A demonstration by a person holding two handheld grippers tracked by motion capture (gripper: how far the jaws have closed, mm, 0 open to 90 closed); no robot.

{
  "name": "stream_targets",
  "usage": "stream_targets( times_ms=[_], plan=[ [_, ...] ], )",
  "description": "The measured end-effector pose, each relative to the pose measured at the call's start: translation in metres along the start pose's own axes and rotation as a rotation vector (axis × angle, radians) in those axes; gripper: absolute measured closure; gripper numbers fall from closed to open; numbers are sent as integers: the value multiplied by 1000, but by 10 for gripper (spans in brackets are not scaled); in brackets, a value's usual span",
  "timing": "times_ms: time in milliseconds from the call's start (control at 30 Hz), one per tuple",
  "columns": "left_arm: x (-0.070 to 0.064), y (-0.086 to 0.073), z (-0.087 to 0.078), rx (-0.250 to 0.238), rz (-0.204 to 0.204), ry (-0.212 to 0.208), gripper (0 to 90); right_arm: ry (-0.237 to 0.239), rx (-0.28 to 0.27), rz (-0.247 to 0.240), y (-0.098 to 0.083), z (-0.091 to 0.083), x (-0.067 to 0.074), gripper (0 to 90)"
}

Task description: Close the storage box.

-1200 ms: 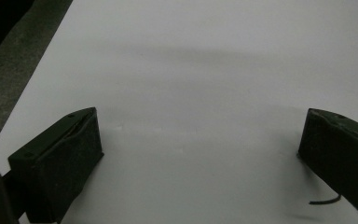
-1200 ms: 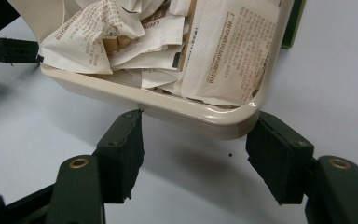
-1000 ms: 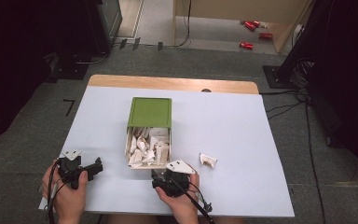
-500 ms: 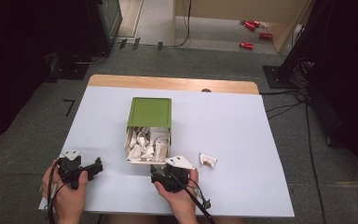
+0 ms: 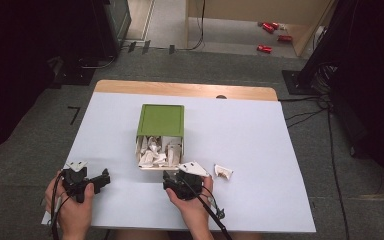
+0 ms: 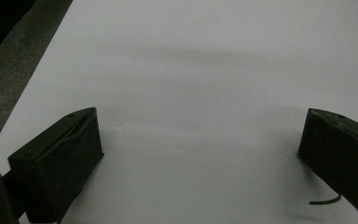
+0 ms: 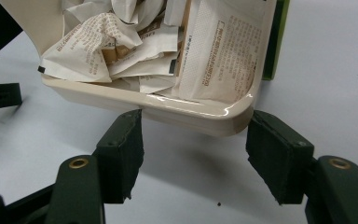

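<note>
Right gripper (image 7: 193, 154), jaws spread and empty, sits just before the near rim of the tray (image 7: 186, 114), which lies mid-table half under a green lid (image 5: 161, 120) and holds crumpled white packets (image 7: 121, 42). One packet (image 5: 223, 171) lies apart, right of the tray. Left gripper (image 6: 200, 149), jaws spread, rests over bare table (image 6: 191, 60).

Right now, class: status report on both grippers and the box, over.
Left gripper open, on bare table. Right gripper open, just short of packet box. Loose packet lies beside; nothing blocking.
</note>
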State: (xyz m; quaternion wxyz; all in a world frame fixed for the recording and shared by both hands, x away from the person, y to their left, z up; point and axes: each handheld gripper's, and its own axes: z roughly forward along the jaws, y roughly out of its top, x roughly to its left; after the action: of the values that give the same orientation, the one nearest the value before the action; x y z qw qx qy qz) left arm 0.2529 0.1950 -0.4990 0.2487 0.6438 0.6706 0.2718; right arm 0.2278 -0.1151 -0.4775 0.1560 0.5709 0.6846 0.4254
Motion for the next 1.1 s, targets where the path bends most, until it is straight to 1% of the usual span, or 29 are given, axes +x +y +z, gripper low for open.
stream_targets(
  times_ms=[133, 200, 433, 600, 833, 900, 1100],
  plan=[
    [0, 0, 0, 0, 0, 0, 0, -15, 0, 1, 2, 2, 1, 371],
    [0, 0, 0, 0, 0, 0, 0, -25, 0, -7, 3, 4, 1, 370],
    [0, 0, 0, 0, 0, 0, 0, -45, -5, 11, 8, 10, 1, 371],
    [0, 0, 0, 0, 0, 0, 0, -60, 4, 8, 9, 14, 1, 380],
    [0, 0, 0, 1, 0, 0, 0, -56, 6, 23, 14, 19, 0, 381],
    [0, 0, 0, 0, 0, 0, 0, -62, 6, 24, 16, 20, -1, 380],
    [0, 0, 0, 1, 0, 0, 0, -81, -1, 49, 19, 23, -4, 378]
  ],
)
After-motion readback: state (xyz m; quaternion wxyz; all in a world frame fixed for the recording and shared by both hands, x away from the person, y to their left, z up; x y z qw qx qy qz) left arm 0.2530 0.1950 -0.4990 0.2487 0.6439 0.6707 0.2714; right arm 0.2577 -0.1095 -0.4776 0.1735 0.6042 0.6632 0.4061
